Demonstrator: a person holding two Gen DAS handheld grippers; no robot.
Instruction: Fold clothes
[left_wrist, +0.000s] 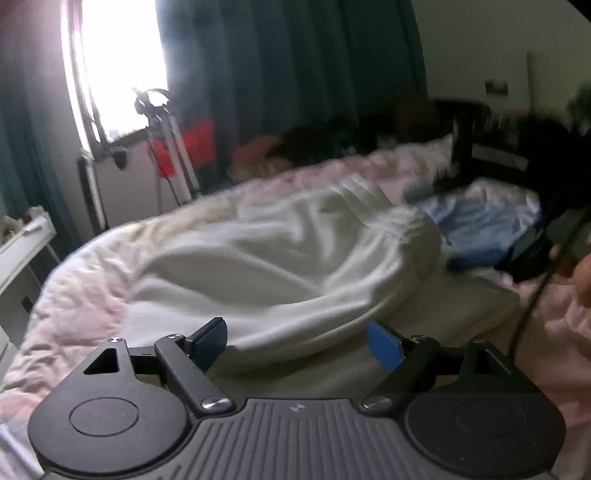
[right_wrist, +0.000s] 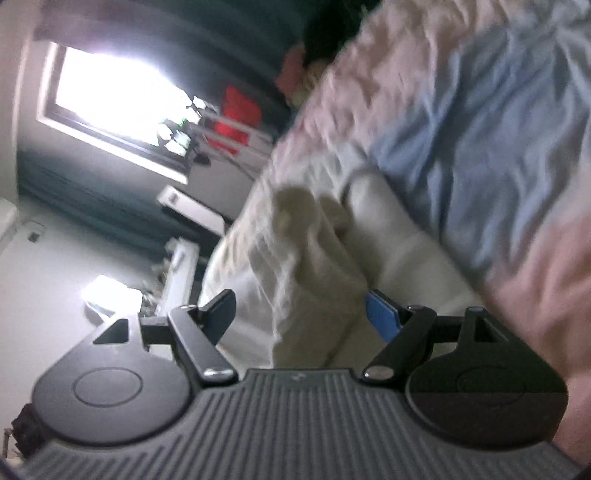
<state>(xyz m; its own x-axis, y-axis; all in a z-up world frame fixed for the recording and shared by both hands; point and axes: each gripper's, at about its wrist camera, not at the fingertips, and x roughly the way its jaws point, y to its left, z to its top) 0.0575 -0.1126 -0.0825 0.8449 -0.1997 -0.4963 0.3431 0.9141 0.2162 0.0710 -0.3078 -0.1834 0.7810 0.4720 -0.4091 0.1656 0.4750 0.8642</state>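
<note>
Left gripper: held level and low over the bed, pointing forward across it; fingers spread wide, nothing between them.
Left fingertips: the dark pad and the blue pad sit well apart, either side of the near edge of the cloth.
Right gripper: rolled hard onto its side, so the room looks tipped in its camera; fingers spread wide, gripping nothing.
Right in the other view: seen from the left wrist, its blurred dark body is ahead and far to the right, above the blue cloth.
White garment: directly ahead of the left gripper, a rumpled cream-white heap with deep soft folds and a ribbed band at its far end; its near edge lies between the open left fingers.
Same garment, right view: bunched just ahead of the right fingers, reaching down between them; contact cannot be told.
Blue garment: creased, beyond the white one, ahead and right of the left gripper.
Bedspread: pale pink, wrinkled, under both garments.
</note>
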